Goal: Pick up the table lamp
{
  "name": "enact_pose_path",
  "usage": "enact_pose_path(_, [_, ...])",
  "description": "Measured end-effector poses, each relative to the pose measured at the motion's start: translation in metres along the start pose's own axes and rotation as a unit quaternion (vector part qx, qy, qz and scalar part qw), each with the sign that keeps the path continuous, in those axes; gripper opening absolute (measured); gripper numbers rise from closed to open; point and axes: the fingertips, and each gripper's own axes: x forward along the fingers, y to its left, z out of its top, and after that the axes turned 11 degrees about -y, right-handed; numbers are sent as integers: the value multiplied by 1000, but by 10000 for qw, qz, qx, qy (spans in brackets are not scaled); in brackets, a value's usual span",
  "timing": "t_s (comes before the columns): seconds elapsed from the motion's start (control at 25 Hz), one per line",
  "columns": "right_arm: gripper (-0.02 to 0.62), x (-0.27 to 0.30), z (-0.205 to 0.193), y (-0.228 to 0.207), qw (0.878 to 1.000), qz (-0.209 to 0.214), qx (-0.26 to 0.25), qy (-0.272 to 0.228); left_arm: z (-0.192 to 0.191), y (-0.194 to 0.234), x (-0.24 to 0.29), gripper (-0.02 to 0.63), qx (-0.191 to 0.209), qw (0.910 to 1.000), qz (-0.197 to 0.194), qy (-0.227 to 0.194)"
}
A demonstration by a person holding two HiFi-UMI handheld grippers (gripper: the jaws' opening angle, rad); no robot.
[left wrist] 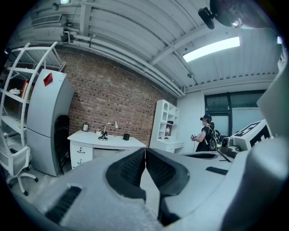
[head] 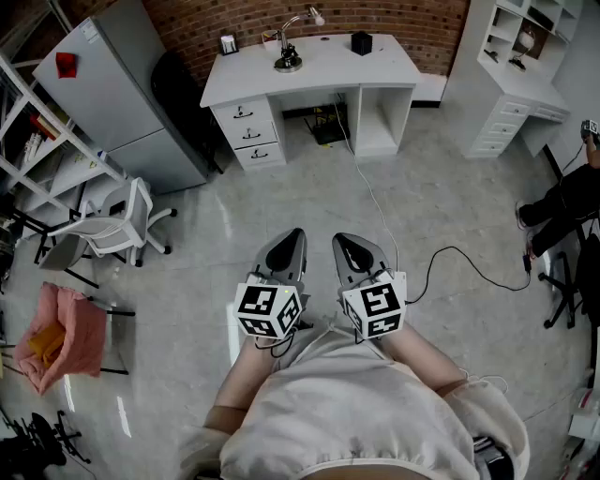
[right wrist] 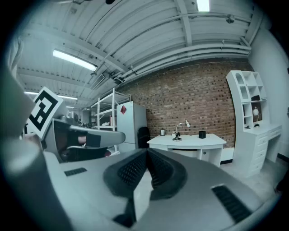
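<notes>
Two closed claws (head: 297, 234) (head: 339, 239), one table lamp (head: 288, 62)

Bright, even light from ceiling strip lights (left wrist: 212, 48); soft shadows; gripper views bend and darken at edges.

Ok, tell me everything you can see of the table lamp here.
The table lamp stands upright near the back edge of the white desk, close to the brick wall. It looks metallic: a round silvery base, a thin curved neck and a small head hanging over the desktop. Whether it is lit cannot be told. Only the desk touches it.
</notes>
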Motion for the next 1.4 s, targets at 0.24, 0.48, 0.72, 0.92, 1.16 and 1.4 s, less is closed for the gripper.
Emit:
enact_pose_path(0.24, [26,2,-1,-3,10000,-29,39,34,-2,9,2,20,-228,9997,52,11])
enact_pose_path(0.48, [26,3,-5,-7,9998,-113,148,90,-4,16,3,20,-191,9997,135,40])
enact_pose_path(0.72, [28,4,-16,-20,9981,-398,442,180,-17,14,4,20,-198,9995,131,222])
enact_pose_path(0.92, [28,27,-33,-27,9964,-466,602,384,-28,37,17,20,-277,9987,187,376])
enact_pose_path(1.16, [28,75,-49,-41,9945,-665,638,499,-38,80,54,20,-323,9984,34,461])
enact_pose_path(1.4, [28,150,-46,-63,9920,-915,601,625,-31,136,114,20,-456,9971,-236,558])
